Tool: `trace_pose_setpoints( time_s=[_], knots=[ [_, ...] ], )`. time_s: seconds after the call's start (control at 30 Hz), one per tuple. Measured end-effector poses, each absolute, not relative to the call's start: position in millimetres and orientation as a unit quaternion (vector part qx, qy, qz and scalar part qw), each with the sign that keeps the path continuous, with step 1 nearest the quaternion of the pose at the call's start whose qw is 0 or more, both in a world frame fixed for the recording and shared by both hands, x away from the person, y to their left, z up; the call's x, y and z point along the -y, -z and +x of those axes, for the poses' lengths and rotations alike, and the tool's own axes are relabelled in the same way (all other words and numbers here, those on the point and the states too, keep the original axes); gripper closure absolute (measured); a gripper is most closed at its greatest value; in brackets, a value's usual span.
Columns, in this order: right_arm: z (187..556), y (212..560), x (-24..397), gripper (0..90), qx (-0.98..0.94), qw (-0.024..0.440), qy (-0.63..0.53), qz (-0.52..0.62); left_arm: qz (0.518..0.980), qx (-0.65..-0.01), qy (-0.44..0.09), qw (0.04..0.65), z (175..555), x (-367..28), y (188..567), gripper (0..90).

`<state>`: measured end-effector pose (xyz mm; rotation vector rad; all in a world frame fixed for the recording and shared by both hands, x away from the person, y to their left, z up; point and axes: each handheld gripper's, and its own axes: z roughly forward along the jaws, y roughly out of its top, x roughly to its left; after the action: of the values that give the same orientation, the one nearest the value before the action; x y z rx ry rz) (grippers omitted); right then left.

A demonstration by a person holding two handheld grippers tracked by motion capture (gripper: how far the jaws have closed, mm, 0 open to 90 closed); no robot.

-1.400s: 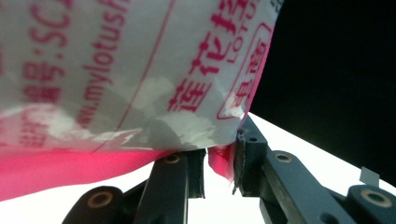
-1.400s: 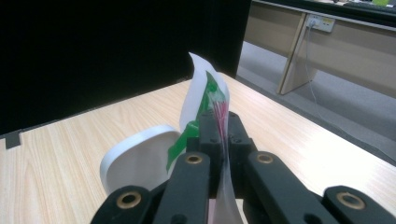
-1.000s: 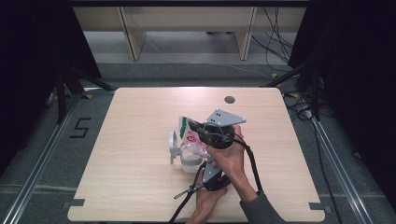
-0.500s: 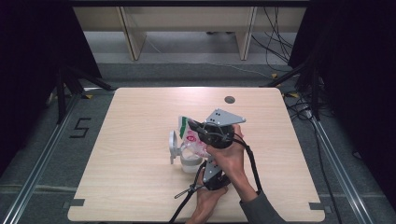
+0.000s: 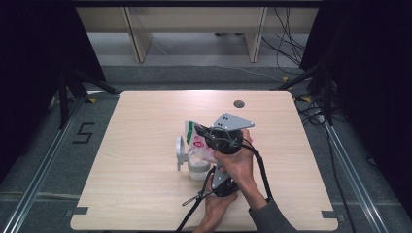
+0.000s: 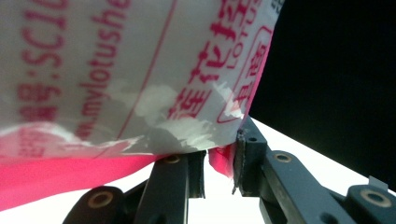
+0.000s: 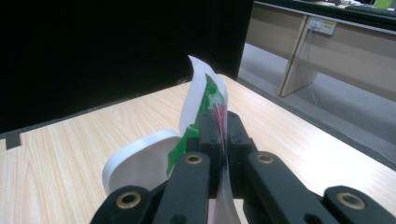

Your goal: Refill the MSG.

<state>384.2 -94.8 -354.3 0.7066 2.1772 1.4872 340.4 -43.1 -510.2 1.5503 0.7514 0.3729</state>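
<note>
The left gripper (image 5: 219,180) pinches the lower edge of the printed bag (image 5: 200,144), just ahead of it. Beyond, the right gripper (image 5: 210,136) clamps the bag's upper edge, above the white container (image 5: 194,167) with its lid (image 5: 180,152) hanging open.

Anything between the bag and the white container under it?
Nothing visible. The bag hangs right over the white container, whose lid is swung open to the side. The right tool pinches the bag's upper edge; the left tool has its lower corner between the pads.
</note>
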Motion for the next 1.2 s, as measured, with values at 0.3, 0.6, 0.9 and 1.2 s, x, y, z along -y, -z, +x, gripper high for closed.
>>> trace_pose_setpoints(
  time_s=[0.3,0.6,0.9,1.2],
  knots=[
    [384.5,354.2,94.6,89.3,-0.782,0.205,-0.533,0.252,0.682,-0.318,-0.154,0.64,342.0,42.9,511.4,76.4],
    [383.8,353.9,94.4,89.2,-0.781,0.202,-0.534,0.253,0.678,-0.327,-0.163,0.638,340.8,42.7,511.3,76.4],
    [386.5,354.9,93.8,89.2,-0.781,0.208,-0.536,0.243,0.669,-0.329,-0.165,0.646,341.9,44.8,512.4,76.4],
    [388.0,356.3,91.8,89.2,-0.779,0.206,-0.54,0.244,0.654,-0.342,-0.154,0.657,343.2,46.3,512.4,76.4]
  ],
)
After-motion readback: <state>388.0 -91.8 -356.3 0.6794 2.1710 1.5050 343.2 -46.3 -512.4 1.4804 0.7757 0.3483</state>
